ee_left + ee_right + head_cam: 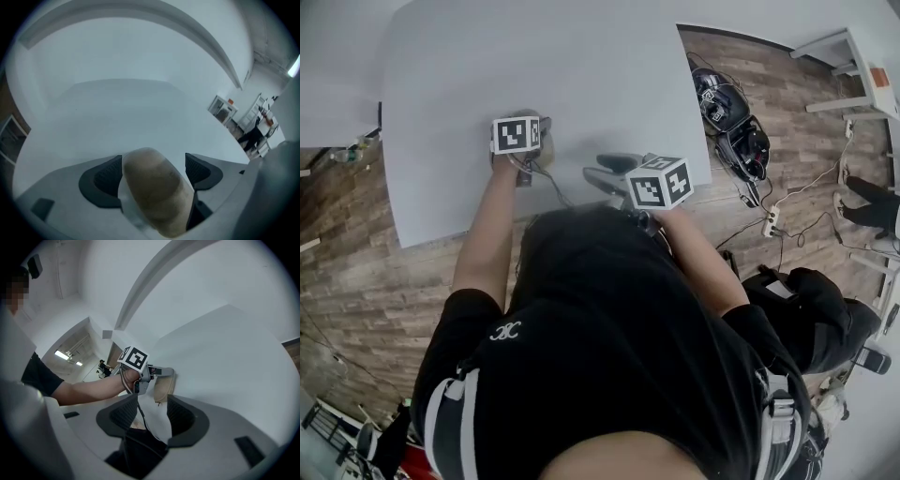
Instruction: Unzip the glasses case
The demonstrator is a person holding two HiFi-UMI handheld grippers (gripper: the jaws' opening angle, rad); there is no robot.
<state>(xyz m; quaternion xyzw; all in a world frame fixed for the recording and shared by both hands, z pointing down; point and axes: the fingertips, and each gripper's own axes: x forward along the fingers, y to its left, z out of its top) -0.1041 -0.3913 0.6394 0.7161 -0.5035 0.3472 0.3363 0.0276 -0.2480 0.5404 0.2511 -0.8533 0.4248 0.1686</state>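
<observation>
The tan glasses case (157,197) lies on the white table (117,108) and reaches up between my left gripper's (152,171) jaws. Those jaws stand wide; the right pad (197,168) is clear of the case and the left pad (107,177) is right beside it. In the head view the case (547,142) peeks out beside the left gripper's marker cube (516,134). My right gripper (152,416) hangs open and empty near the table's front edge, to the case's right. Its view looks across at the case (164,386) and the left gripper (157,373) over it.
The table's (581,75) near edge runs just in front of the person's body. On the wood floor to the right lie black gear and cables (736,127) and a power strip (772,222). White furniture (853,56) stands at the far right.
</observation>
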